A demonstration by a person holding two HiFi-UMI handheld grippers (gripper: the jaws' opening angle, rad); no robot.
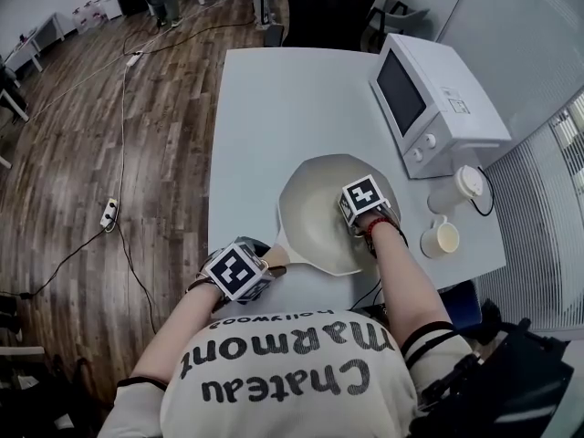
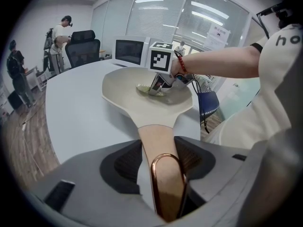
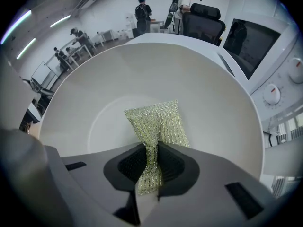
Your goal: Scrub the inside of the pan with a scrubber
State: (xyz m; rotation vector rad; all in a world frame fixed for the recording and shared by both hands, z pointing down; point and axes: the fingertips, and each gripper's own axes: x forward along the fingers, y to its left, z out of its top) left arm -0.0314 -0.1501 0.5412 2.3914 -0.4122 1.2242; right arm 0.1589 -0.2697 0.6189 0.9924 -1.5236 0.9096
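Nearest you, your left gripper (image 2: pixel 158 162) has its jaws clamped on the pan's flat tan handle (image 2: pixel 158 136), at the end that carries the copper hanging loop (image 2: pixel 154 183). That grip steadies the round, shallow cream pan (image 1: pixel 306 208) on the white bench (image 1: pixel 265 99). Over the pan's right half, your right gripper (image 3: pixel 150 162) points down into the bowl. Its jaws are pinched together on one end of the yellow-green glittery mesh scrubber (image 3: pixel 158 119), whose free end lies flat on the pan's floor.

I judge the scrubbing itself to be the step in hand. The next move calls for sweeping the scrubber across the floor and up the sloping wall under downward pressure. Hold the handle firmly so the pan neither spins nor slides.

Only the right gripper view shows how little of the scrubber is nipped, and only the left gripper view shows the grip on the handle. The head view alone gives what lies beyond. A cream mug (image 1: pixel 442 238) and a white lidded jug (image 1: pixel 459 190) stand just right of the pan, with the white microwave oven (image 1: pixel 438 108) farther back.
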